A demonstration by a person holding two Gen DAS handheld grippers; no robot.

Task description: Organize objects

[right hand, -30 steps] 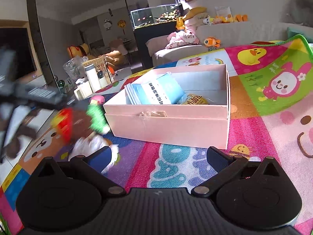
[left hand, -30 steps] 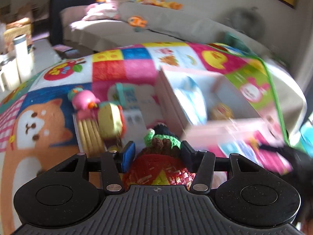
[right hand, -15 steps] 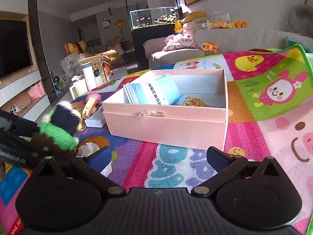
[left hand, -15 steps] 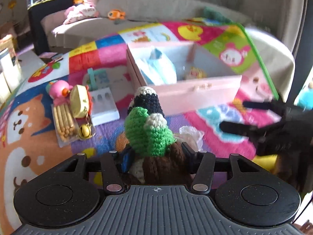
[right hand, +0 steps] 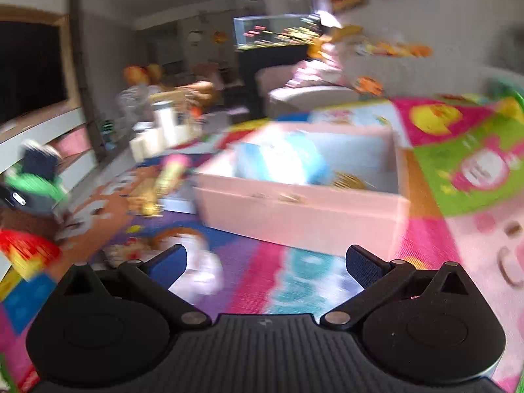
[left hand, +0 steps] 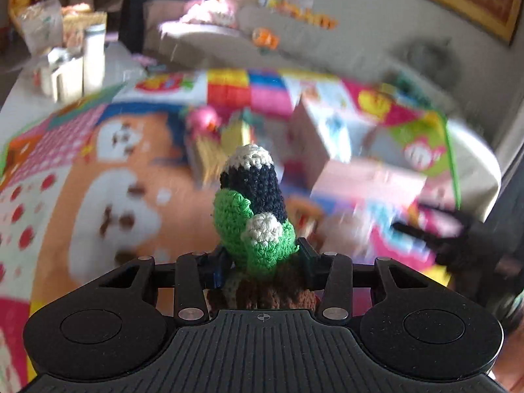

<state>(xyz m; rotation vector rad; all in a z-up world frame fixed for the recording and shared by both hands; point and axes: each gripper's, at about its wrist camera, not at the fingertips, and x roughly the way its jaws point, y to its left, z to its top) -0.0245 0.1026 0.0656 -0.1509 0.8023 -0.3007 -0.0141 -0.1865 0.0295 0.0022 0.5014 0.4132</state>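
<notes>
Closing tighter, my left jaws grip the green-and-black crocheted doll at lower centre; my right jaws gape empty.

Crocheted toy between the black left gripper pads: cream tip, navy body, bright green wrap, brown base. Ahead and right of it, pale pink box holding something light blue, blurred, possibly packets. Play mat beneath: patchwork of pink, green, yellow, orange, with cartoon animals.
</notes>
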